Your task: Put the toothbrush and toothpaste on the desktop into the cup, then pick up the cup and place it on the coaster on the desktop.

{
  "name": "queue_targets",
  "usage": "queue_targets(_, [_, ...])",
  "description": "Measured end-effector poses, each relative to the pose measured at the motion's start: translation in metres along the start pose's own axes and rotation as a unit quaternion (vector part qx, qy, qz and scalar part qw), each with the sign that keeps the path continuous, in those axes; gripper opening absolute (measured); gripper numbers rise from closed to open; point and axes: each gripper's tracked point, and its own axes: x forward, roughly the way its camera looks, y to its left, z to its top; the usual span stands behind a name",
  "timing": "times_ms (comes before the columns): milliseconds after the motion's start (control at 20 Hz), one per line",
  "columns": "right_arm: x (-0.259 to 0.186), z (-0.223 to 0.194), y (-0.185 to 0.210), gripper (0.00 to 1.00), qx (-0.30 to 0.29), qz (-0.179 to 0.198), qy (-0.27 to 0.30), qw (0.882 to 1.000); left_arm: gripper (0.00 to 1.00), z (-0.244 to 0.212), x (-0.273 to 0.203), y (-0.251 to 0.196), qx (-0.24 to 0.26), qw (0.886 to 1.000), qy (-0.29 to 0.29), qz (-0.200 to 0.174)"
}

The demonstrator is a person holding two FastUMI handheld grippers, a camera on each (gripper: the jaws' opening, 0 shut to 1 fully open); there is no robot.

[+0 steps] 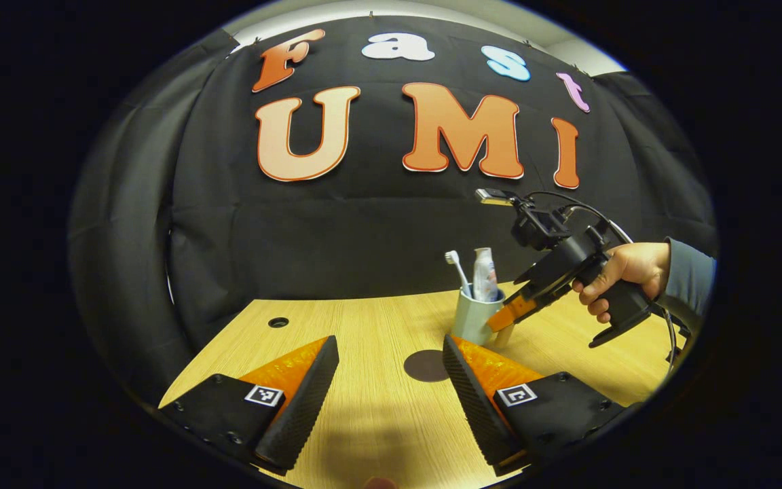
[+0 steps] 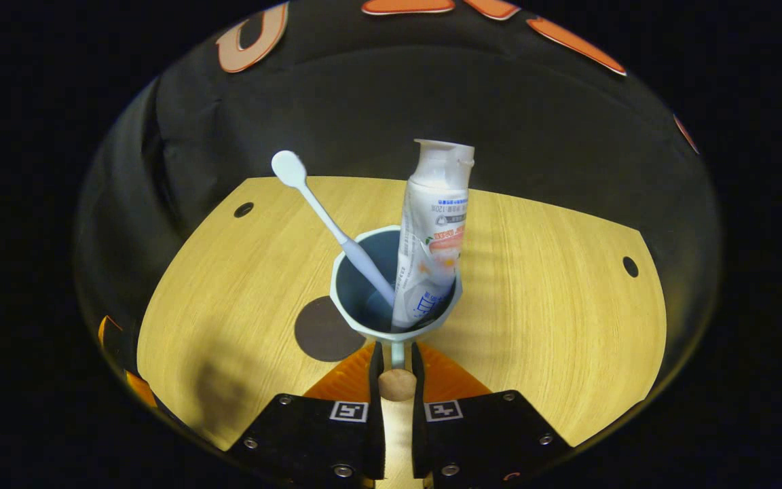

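Spanning both views, wooden desktop [image 1: 377, 421] carries cup [image 2: 394, 299], just beside dark round coaster [image 2: 323, 329], not yet on it. Toothpaste [image 2: 432, 238] and toothbrush [image 2: 326, 217] already stand in cup; judged left: move cup onto coaster. Right gripper [image 2: 396, 367] pinches cup's wooden handle [image 2: 396, 384], fingers pressed close on it. Left gripper [image 1: 391, 380] spread wide, holding nothing, low over desktop. Left gripper view adds hand [image 1: 625, 275] holding right gripper; right gripper view looks down into cup.
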Motion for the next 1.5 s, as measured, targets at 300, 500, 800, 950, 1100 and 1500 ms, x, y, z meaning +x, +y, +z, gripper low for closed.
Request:
queue_targets(300, [0.000,0.003,-0.001,0.16,-0.037,0.032,0.011,0.999,0.98,0.004,-0.001,0.006,0.007,1.000,-0.004,0.007])
queue_targets(500, [0.001,0.002,-0.003,0.16,-0.051,0.038,0.025,0.998,0.98,0.000,0.000,0.007,0.001,1.000,0.000,0.008])
queue_targets(800, [-0.006,0.005,-0.005,0.23,-0.063,0.041,0.027,0.997,0.98,0.002,0.001,0.005,-0.002,1.000,0.000,0.008])
queue_targets(950, [-0.022,0.015,-0.006,0.30,-0.071,0.048,-0.005,0.996,0.98,0.001,0.000,0.003,-0.003,1.000,-0.001,0.007])
queue_targets(1100, [-0.041,0.027,-0.016,0.63,-0.096,0.035,-0.056,0.993,0.98,0.004,0.002,-0.003,-0.010,1.000,-0.005,0.003])
queue_targets(1500, [-0.108,0.052,-0.039,0.91,-0.083,0.006,-0.203,0.976,0.98,0.013,0.008,-0.016,-0.013,1.000,-0.017,0.001])
